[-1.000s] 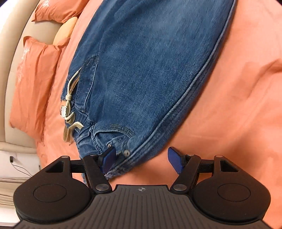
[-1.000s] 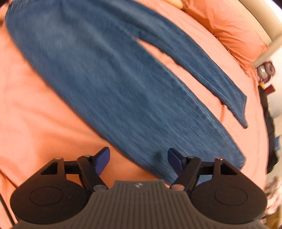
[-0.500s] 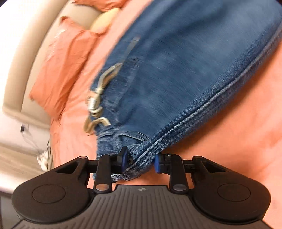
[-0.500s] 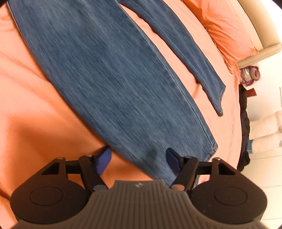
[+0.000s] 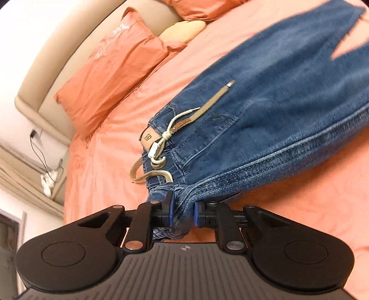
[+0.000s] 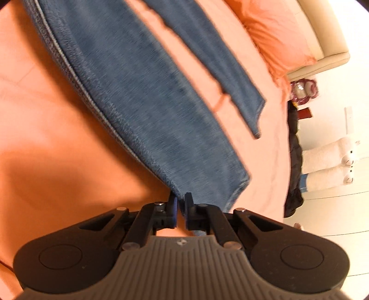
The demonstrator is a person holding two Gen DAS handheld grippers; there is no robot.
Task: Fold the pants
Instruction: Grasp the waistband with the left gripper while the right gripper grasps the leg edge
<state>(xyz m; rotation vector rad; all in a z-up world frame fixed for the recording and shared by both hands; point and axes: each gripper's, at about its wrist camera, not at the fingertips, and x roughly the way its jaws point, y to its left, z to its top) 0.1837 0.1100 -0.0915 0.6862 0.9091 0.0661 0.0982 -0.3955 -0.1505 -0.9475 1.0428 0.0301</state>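
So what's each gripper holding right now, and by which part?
Both hold the jeans: the left gripper pinches the bunched waistband corner; the right gripper is shut on a leg's edge near its hem.

One pair of blue jeans (image 5: 265,129) lies on the bed (image 5: 103,161), with two legs: one (image 6: 143,110) toward the bed's near edge, the other (image 6: 214,67) toward the pillows. At the waist there is one tan leather patch (image 5: 147,138), one white tag (image 5: 154,150) and one beige drawstring (image 5: 207,106). Two grippers are counted: the left gripper (image 5: 183,211) and the right gripper (image 6: 181,213), each with two blue pads. Two orange pillows show at the head edge, one (image 5: 110,76) in full and one (image 5: 203,8) partly cut off, with one pale yellow cushion (image 5: 182,28) between them. One headboard (image 5: 69,57) stands behind. Beyond the bed's far side stand two white plush shapes (image 6: 327,166).
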